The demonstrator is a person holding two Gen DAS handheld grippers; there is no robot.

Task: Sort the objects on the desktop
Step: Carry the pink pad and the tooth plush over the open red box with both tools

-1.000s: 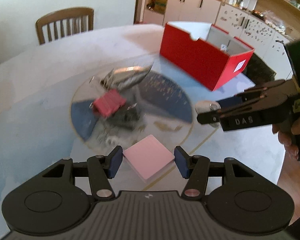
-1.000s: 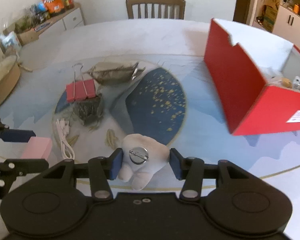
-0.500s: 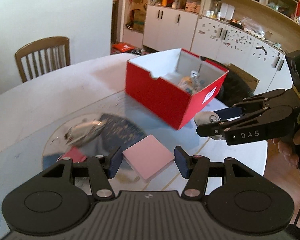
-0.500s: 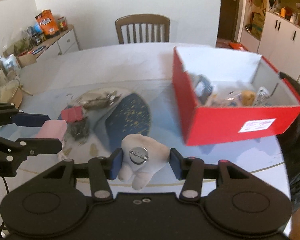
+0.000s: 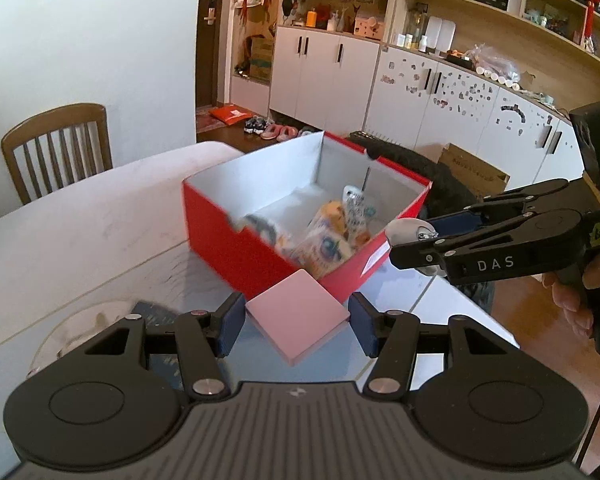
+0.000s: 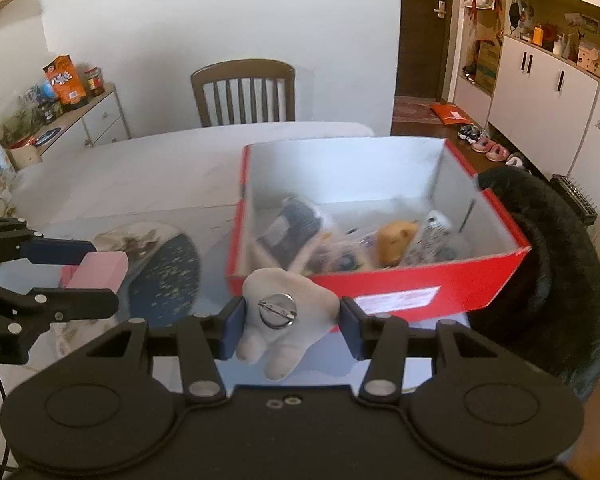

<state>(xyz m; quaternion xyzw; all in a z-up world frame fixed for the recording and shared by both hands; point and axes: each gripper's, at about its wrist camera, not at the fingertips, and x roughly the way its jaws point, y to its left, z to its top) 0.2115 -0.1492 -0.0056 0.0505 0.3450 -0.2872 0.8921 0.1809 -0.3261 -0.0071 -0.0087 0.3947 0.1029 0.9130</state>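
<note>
My left gripper (image 5: 296, 324) is shut on a pink square pad (image 5: 298, 314), held in the air just short of the near corner of the open red box (image 5: 236, 248). In the right wrist view the same pink pad (image 6: 98, 270) shows at the left between the other gripper's fingers. My right gripper (image 6: 290, 328) is shut on a white tooth-shaped plush (image 6: 286, 320) with a round metal pin on it, hanging in front of the red box (image 6: 420, 288). The box holds several items, among them a dark pouch and an orange figure.
A blue round mat (image 6: 164, 268) lies on the white table (image 6: 148, 168) to the left of the box. A wooden chair (image 6: 244, 92) stands behind the table. A black furry seat (image 6: 548, 248) sits right of the box, with cabinets (image 5: 324, 76) beyond.
Both grippers have risen and swung away from the blue mat toward the red box, each carrying its object. The box interior has come into view.
</note>
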